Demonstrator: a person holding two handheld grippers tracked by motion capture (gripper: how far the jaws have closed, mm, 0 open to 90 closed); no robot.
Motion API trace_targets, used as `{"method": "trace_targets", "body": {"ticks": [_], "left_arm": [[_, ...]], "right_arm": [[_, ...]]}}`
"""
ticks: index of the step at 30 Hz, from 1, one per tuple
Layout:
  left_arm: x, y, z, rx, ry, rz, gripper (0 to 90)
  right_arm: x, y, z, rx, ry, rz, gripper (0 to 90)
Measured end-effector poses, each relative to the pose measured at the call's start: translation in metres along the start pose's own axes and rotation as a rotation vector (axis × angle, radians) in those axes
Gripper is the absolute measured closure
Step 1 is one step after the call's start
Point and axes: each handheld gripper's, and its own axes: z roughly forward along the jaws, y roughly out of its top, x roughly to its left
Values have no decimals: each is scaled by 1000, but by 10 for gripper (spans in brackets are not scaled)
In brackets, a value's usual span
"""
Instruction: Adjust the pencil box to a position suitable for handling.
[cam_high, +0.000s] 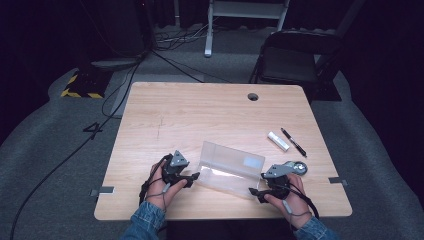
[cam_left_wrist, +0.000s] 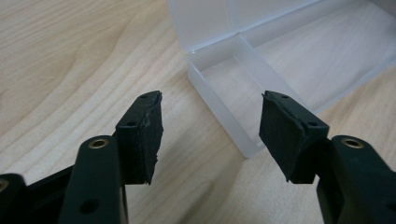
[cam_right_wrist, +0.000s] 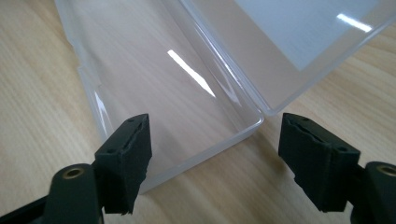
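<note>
- The clear plastic box lies open near the front edge of the table, between my two grippers, its lid standing up behind the tray.
- My left gripper sits at the box's left end. In the left gripper view its jaws stand apart with nothing between the pads; the corner of the box with its small divided compartment lies just ahead of them.
- My right gripper is at the box's right end. In the right gripper view its jaws stand wide, the near right corner of the tray lies between and just beyond them, and neither pad presses on it.
- As I judge it, the opening is done: lid up, tray bare as far as I can see. The filling looks still ahead, since the pen, the white tube and the small round metal thing all lie on the table to the right, outside the box.
- Room: the far half of the table is free, so moves that way are easy. The box is near the front edge, and the round metal thing lies just beside my right gripper, so I would mind that when swinging right.
- The upright lid is the edge to watch when reaching over.
</note>
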Motion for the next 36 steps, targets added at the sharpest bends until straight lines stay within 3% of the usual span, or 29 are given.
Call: {"method": "trace_targets", "body": {"ticks": [7,11,15,20,23,28,36], "left_arm": [[-13,0,2,21,-44,34,403],[-21,-2,2,28,-75,34,401],[-25,-3,1,33,-75,45,400],[-26,-2,-1,30,-67,51,369],[-25,-2,-6,1,-33,44,330],[-22,-1,-16,-48,-13,38,317],[-16,-5,-23,-45,52,34,306]], "right_arm": [[-2,-13,-13,24,26,-11,255],[-4,-18,-17,26,27,-11,253],[-5,-20,-19,27,29,-17,253],[-5,-20,-21,16,29,-26,255],[-5,-18,-23,1,24,-31,260],[-6,-15,-26,-22,16,-27,266],[-11,-12,-37,-73,-4,-18,289]]}}
